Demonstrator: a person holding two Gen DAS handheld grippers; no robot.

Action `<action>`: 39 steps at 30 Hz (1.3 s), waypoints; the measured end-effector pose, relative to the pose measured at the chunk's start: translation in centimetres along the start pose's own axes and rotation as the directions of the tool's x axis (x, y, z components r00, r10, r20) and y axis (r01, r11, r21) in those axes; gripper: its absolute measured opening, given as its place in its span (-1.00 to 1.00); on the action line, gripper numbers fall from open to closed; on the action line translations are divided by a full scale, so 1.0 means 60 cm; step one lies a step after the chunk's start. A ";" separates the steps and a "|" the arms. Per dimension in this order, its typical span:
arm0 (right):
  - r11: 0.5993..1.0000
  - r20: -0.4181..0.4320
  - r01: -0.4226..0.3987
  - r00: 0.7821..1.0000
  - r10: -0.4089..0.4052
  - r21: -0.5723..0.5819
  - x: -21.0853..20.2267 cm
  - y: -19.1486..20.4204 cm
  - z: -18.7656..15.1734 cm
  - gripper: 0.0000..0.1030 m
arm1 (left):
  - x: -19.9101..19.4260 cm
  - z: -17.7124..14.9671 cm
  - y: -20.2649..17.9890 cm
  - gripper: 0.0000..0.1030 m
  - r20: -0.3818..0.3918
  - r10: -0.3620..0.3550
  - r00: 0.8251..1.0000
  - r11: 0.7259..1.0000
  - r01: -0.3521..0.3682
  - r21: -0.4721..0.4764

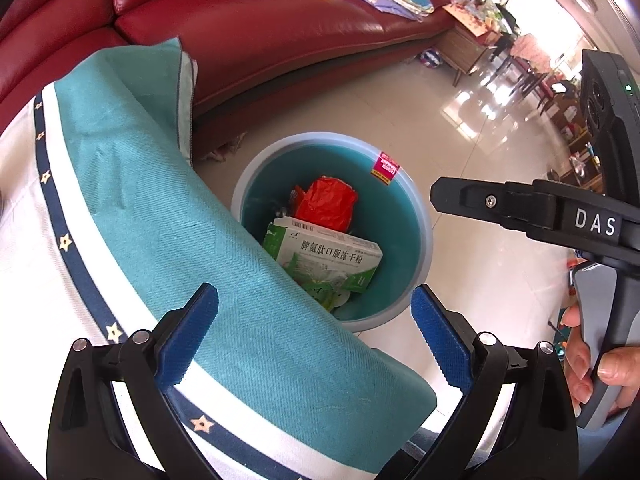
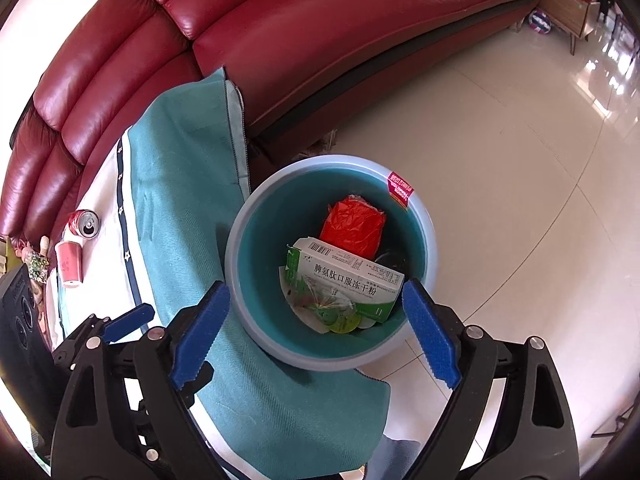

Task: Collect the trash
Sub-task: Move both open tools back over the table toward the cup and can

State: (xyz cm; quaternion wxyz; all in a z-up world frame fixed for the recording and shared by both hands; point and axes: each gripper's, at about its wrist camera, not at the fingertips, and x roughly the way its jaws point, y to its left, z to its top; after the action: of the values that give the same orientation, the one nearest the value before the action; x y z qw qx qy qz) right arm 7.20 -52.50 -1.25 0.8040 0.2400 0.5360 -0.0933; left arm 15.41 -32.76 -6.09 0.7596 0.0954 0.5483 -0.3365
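Trash bin [image 2: 332,354], round and teal inside, on the tiled floor [image 2: 520,160] just beside the cloth-covered counter [image 2: 180,216] and near the red sofa [image 2: 280,40]. Inside: a green-and-white medicine box [image 2: 352,284] leaning over crumpled red wrapping [image 2: 354,226]. Left gripper [image 1: 316,336] above the counter's edge, jaws wide apart, empty. Right gripper [image 2: 316,336] over the bin, jaws likewise spread, empty. On the counter: a tipped can [image 2: 85,222] and a red cup [image 2: 70,266].

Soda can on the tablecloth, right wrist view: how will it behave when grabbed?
The soda can is opened and probably empty, so likely light and easily dented. It seems to lie on its side on the tablecloth, so a nudge may roll it. Smooth metal could slip.
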 end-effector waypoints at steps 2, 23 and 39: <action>1.000 -0.005 0.003 1.000 -0.003 -0.013 -0.002 0.015 -0.005 0.70 | -0.011 -0.005 0.009 0.89 0.010 0.001 1.000 1.000 -0.001 -0.008; 0.929 -0.073 0.012 0.996 -0.042 -0.370 0.063 0.352 -0.029 0.70 | -0.164 -0.129 0.274 0.90 0.121 0.115 0.986 0.952 -0.075 -0.296; 0.677 -0.106 -0.015 0.990 -0.093 -0.735 0.181 0.671 0.012 0.70 | -0.247 -0.202 0.545 0.90 0.140 0.260 0.955 0.841 -0.153 -0.519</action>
State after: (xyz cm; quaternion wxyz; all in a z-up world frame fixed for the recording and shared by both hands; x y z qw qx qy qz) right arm 28.63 -16.74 0.61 0.7924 -0.1082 0.5863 0.1289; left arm 23.71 4.19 -4.72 0.8423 -0.0822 0.5220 -0.1059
